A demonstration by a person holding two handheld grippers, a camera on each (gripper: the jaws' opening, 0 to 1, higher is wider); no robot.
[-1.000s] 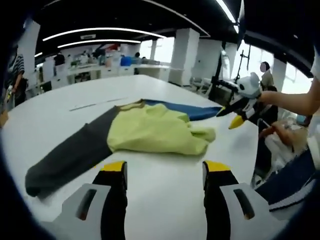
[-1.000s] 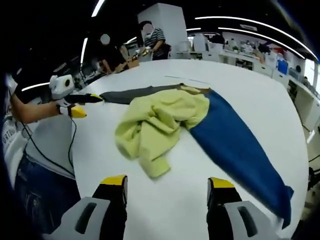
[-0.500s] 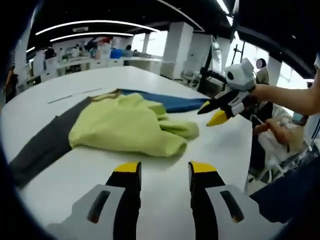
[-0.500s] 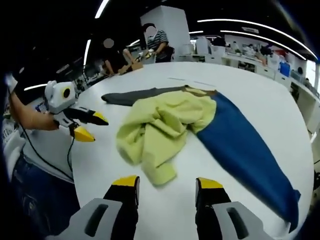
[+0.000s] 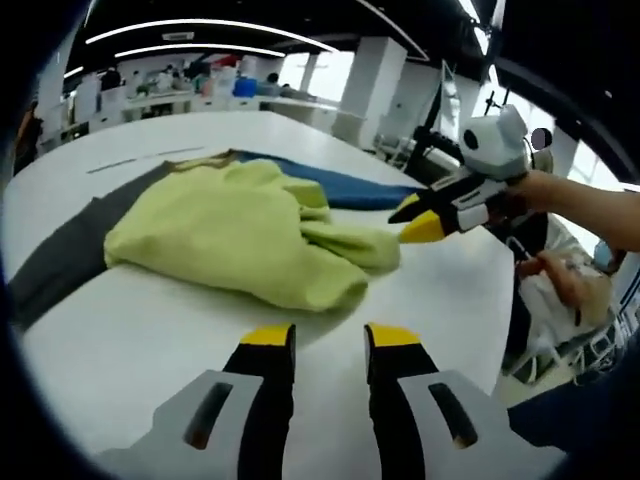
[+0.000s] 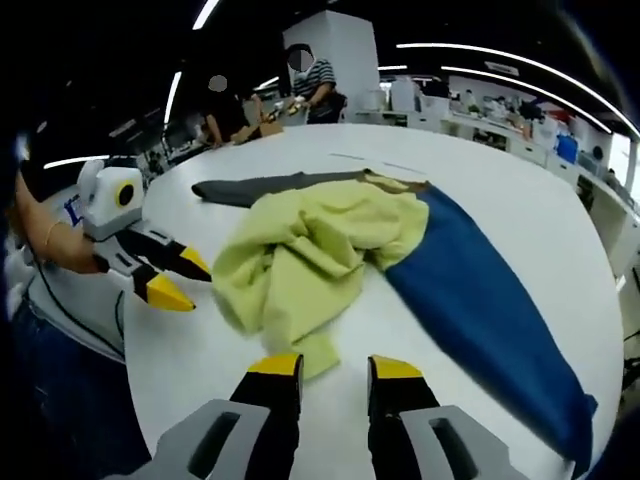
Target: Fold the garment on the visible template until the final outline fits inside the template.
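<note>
The garment (image 6: 330, 250) lies bunched mid-frame on the white desk (image 6: 500, 190), grey and blue sleeves spread apart. Both the left gripper (image 5: 330, 345) and the right gripper (image 6: 335, 368) are empty, jaws slightly parted. Risk: pinching 2 crumpled layers together, dragging the heap instead of unfolding it.

One garment (image 6: 330, 250), two hand-held grippers, left (image 5: 318, 345) and right (image 6: 335, 372), one white surface (image 6: 500, 170), two people (image 6: 310, 75) at twelve o'clock.

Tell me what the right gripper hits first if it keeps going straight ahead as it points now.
Most likely the crumpled yellow-green cloth: its near edge lies just beyond the right gripper; depth is uncertain.
</note>
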